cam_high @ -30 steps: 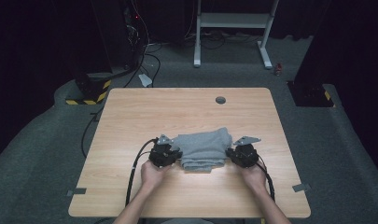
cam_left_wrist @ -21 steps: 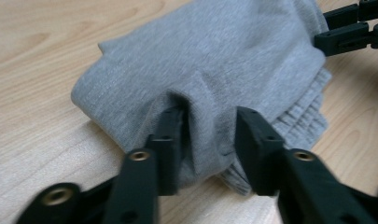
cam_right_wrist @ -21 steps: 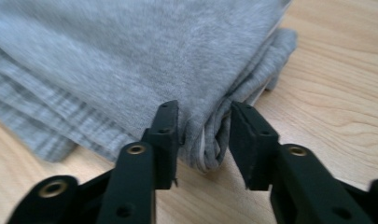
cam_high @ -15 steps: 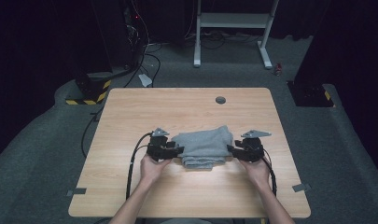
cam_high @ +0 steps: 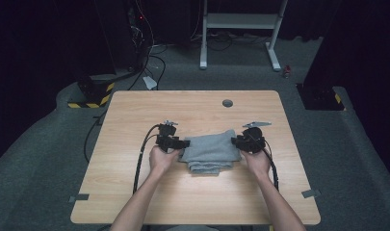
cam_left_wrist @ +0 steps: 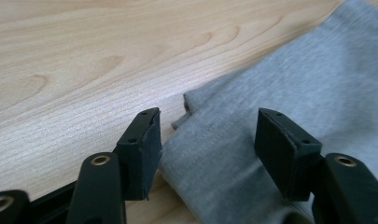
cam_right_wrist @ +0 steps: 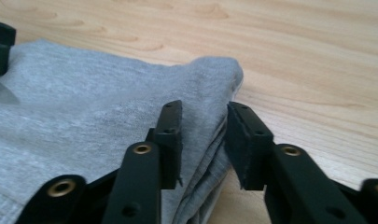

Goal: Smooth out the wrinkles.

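- High view: folded grey cloth (cam_high: 211, 152) lies near the middle of the table (cam_high: 135, 110); left gripper (cam_high: 179, 143) at its 9 o'clock edge, right gripper (cam_high: 238, 141) at 3 o'clock.
- Left gripper view: jaws have just been opening and stand apart over the cloth (cam_left_wrist: 270, 93) edge, no pad pressing.
- Right gripper view: jaws have just been closing, a gap remains; folded layers (cam_right_wrist: 210, 154) sit between them. Risk: pinching only upper layers would drag the fold open.

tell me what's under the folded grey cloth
The folded grey cloth lies on the wooden table. Its own stacked layers show at the edges; anything between or beneath them is covered.
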Available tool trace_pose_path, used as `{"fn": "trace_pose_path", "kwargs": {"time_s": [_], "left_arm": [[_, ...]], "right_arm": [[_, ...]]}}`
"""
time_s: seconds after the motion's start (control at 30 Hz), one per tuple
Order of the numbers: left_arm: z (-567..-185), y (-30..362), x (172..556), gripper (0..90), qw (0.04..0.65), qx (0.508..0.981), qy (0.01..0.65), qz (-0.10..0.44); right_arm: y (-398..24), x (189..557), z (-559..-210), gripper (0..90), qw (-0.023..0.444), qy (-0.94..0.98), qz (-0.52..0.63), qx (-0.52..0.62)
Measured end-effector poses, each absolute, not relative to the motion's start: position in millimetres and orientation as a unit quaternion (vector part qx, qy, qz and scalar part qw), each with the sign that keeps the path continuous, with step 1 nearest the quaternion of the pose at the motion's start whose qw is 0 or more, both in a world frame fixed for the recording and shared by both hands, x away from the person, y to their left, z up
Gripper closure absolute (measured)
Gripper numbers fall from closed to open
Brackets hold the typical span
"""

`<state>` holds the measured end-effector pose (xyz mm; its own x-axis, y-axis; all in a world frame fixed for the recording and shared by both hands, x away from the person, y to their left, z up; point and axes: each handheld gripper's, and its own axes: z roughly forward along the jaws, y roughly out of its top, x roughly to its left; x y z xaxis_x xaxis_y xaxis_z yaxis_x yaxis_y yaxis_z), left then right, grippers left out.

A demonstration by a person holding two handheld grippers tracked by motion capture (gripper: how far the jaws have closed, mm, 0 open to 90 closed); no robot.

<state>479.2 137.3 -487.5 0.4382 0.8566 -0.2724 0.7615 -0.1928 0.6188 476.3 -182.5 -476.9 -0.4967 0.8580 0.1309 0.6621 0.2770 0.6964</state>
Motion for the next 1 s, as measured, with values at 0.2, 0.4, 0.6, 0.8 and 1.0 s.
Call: {"fn": "trace_pose_path", "kwargs": {"time_s": [0.2,0.4,0.6,0.8,1.0], "left_arm": [[-494,136,484,54.9,0.366,0.768,0.524,0.041],[-487,136,479,83.2,0.380,0.774,0.502,0.066],[-477,141,474,86.1,0.408,0.766,0.490,0.077],[-464,148,467,86.2,0.437,0.758,0.477,0.084],[-459,149,463,85.7,0.442,0.758,0.471,0.088]], "right_arm": [[-178,483,-477,78.9,0.123,0.795,0.351,0.478],[-178,481,-475,84.1,0.132,0.801,0.357,0.461],[-181,474,-464,84.5,0.148,0.797,0.379,0.447],[-184,465,-454,84.6,0.156,0.792,0.399,0.435],[-183,458,-449,84.8,0.164,0.794,0.407,0.420]]}}
